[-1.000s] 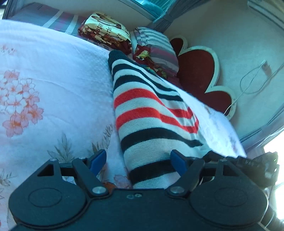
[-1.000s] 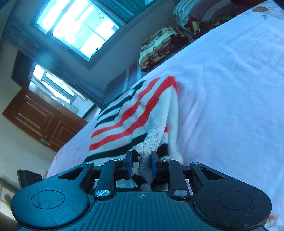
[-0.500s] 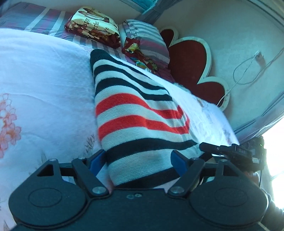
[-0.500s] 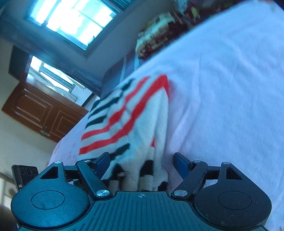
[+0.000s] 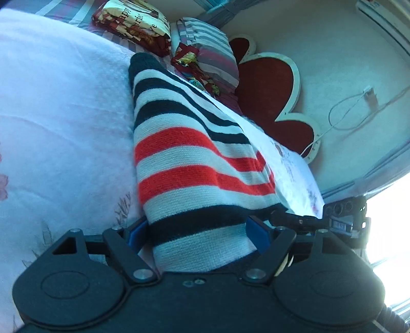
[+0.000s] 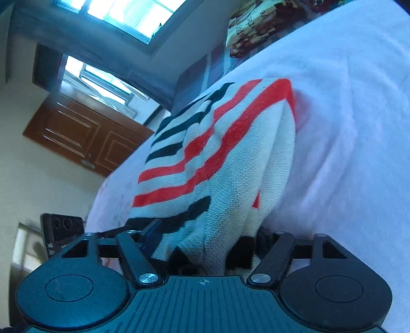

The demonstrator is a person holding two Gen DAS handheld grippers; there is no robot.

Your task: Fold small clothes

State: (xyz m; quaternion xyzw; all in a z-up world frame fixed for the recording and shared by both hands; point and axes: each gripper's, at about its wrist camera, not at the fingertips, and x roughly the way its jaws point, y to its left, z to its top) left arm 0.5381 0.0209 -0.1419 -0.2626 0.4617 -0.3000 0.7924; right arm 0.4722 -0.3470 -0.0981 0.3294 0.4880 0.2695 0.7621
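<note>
A knitted sweater [image 5: 184,158] with white, navy and red stripes lies folded lengthwise on the white flowered bed cover [image 5: 64,115]. My left gripper [image 5: 197,233] is open at its near end, and the striped cloth fills the gap between the blue pads [image 5: 256,235]. In the right wrist view the sweater [image 6: 225,158] shows its bunched, layered edge. My right gripper [image 6: 207,240] straddles that edge with its jaws wide and closing, and the pads do not press on the cloth. The other gripper's black body [image 5: 333,220] shows at the sweater's right side.
Patterned and striped pillows [image 5: 138,28] lie at the head of the bed beside a red heart-shaped cushion [image 5: 269,97]. A white cable [image 5: 358,110] hangs on the wall. A brown wooden door [image 6: 84,138] and bright windows [image 6: 123,18] stand beyond the bed's far edge.
My right gripper let go of the sweater's bunched hem and spread wide, and has narrowed a little since. My left gripper slid forward, so more sweater lies between its pads.
</note>
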